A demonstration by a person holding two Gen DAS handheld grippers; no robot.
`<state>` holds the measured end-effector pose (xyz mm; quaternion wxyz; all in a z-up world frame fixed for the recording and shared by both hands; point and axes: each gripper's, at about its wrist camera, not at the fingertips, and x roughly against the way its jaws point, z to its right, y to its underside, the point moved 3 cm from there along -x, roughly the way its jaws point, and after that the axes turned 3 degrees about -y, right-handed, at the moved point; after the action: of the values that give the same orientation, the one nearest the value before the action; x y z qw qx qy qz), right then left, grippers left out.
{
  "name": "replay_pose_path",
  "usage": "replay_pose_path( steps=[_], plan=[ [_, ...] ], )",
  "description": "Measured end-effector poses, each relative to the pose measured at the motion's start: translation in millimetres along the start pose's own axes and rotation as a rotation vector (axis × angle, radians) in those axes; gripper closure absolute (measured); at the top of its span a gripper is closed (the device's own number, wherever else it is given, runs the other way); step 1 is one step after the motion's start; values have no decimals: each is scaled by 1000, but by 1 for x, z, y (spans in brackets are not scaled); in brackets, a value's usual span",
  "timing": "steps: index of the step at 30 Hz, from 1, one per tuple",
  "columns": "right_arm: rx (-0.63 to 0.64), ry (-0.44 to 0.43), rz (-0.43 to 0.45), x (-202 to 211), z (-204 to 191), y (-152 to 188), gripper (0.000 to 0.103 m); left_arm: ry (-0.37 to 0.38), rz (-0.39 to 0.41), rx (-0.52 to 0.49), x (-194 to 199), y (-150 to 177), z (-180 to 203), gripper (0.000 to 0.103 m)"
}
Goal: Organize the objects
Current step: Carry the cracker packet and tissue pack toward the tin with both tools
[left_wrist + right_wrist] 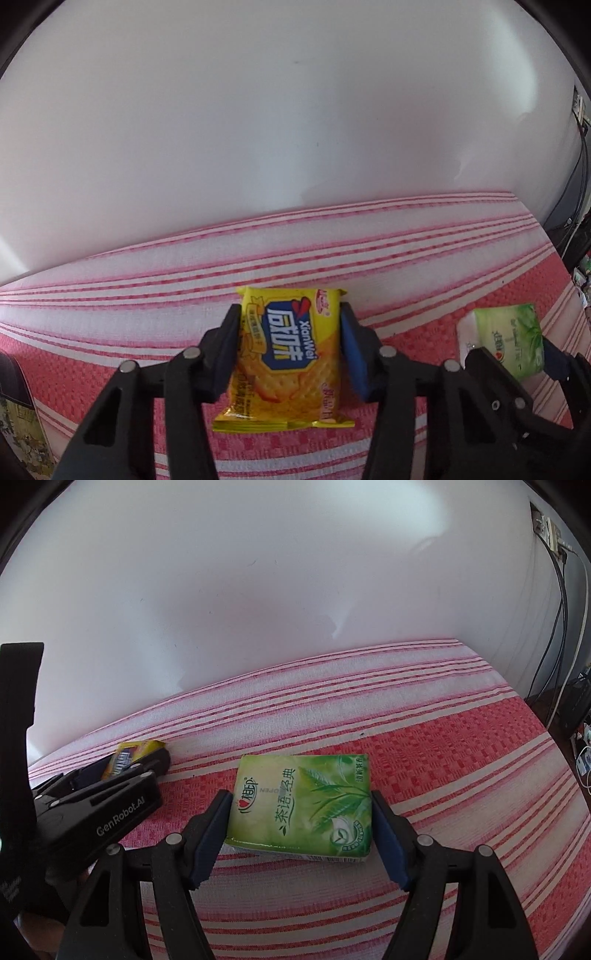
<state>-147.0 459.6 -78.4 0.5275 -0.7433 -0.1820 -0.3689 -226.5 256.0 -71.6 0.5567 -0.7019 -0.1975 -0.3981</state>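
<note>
With the left gripper [290, 349] jaws clamped on the yellow foil cracker packet [286, 363] and the right gripper [301, 836] jaws against the green plastic tissue pack [301, 805], either slick wrapper could slip out.

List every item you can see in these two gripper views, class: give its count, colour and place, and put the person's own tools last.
Biscuit packet: one, yellow with a blue label, on the cloth, between the left gripper's fingers.
Tissue pack: one, green, on the cloth, between the right gripper's fingers.
Cloth: one, red and white striped, covering the surface.
Wall: white, behind the cloth.
Cables: several, dark and white, far right by the wall.
Left gripper: one, black with blue pads, shut on the packet.
Right gripper: one, black with blue pads, around the tissue pack.
</note>
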Motion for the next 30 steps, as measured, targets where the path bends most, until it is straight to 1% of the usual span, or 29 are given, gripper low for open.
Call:
replay_pose_path(
  steps=[5,7,11,12,13,15,17,21,24,28,30],
  plan=[
    [-1,6,-2,-3,-2,0,28,4,7,32,10,8,-10,53],
    [2,9,-2,-3,-3,0,28,-6,36,41,18,11,-15,53],
    [2,8,3,-4,-1,-1,28,-74,123,28,42,20,-23,53],
    [1,4,5,-4,-1,-1,28,-86,140,25,42,21,-31,53],
    [0,2,7,-4,-2,-1,29,-97,154,23,48,29,-30,53],
    [-1,8,16,1,-5,1,29,-110,172,22,56,34,-35,53],
    [7,19,44,6,-7,1,29,-120,179,27,70,43,-39,53],
    [51,40,116,18,-15,0,29,-124,171,54,75,54,-46,53],
    [66,49,186,32,-17,2,29,-136,175,59,78,60,-50,53],
    [47,29,191,40,-19,12,29,-141,178,55,90,71,-59,53],
    [38,33,213,48,-19,16,29,-142,179,53,96,77,-62,53]
  ],
)
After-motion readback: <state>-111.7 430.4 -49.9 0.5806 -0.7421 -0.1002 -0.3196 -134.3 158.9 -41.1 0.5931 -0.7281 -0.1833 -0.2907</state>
